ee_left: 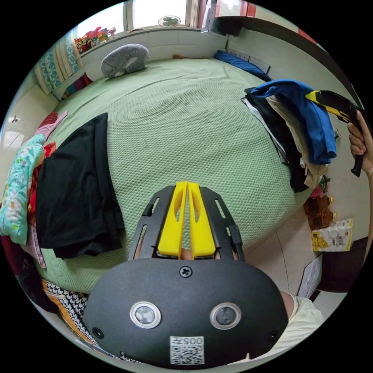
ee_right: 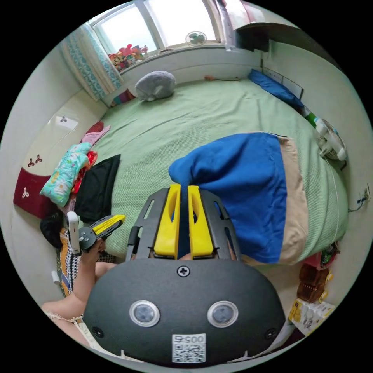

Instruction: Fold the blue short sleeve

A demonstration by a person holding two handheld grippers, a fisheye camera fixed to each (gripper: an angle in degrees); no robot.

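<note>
green bedspread [ee_left: 186, 128] below the left gripper [ee_left: 187, 186], jaws pressed together on nothing | black garment [ee_left: 77, 186] lies near the bed's edge | blue short sleeve [ee_left: 311, 116] tops a clothes pile [ee_left: 287, 143], pinched by the right gripper [ee_left: 315, 96] || right gripper view: right gripper [ee_right: 184, 190] clamps the blue short sleeve [ee_right: 241, 186], lifted over beige cloth [ee_right: 297, 202]

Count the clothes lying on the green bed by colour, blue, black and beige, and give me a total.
Blue: 1, the blue shirt held in the right gripper
Black: 2, the black garment lying flat and a black piece in the pile
Beige: 1, the beige garment under the blue one
Total: 4 that I can tell apart
</note>
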